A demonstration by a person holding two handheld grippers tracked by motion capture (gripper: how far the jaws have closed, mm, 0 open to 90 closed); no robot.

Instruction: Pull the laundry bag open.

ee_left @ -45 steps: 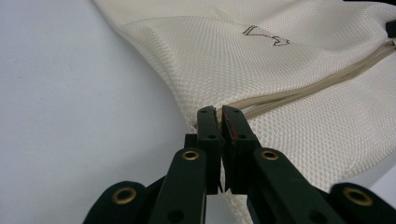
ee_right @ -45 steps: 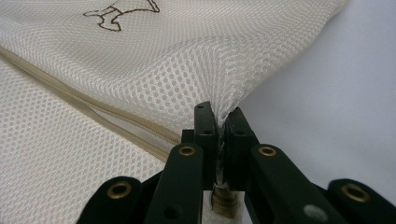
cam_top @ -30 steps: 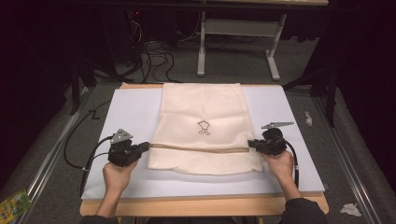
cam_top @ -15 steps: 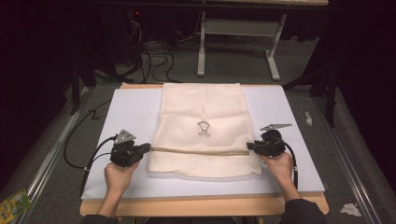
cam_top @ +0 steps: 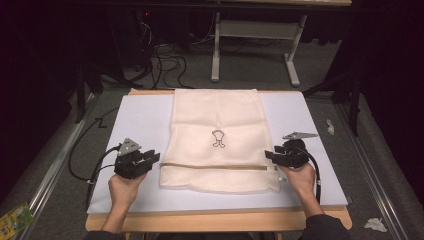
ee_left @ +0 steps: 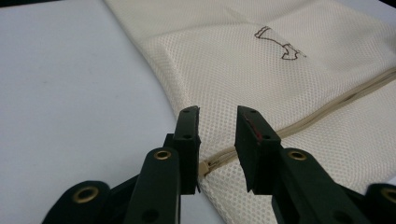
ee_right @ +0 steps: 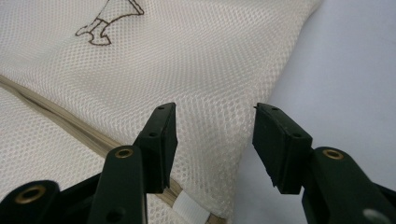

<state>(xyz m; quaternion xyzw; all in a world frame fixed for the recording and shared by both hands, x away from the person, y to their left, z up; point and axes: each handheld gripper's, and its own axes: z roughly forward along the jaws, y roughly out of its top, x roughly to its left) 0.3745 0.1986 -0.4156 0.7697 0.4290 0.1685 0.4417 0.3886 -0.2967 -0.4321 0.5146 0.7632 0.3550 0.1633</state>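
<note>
a soft, light mesh bag (cam_top: 216,140) is laid flat on the counter (cam_top: 140,115) between the left hand-held gripper (cam_top: 148,161) and right hand-held gripper (cam_top: 270,155). both sets of jaws have just been opening and are parted at the bag's side edges by the zip, nothing clamped. it is best pinched at those edges.

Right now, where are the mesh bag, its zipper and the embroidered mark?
mesh bag (cam_top: 215,112): high view, upper panel.
zipper (cam_top: 215,166): high view, mid-length.
embroidered mark (cam_top: 218,138): high view, centre of the outline.

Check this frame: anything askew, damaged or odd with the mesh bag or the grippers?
Nothing stands out. The mesh bag lies flat and square on the white mat, its zipper running straight across. The left gripper and right gripper sit at the zipper's two ends; their jaws have just been opening and grip nothing.
</note>
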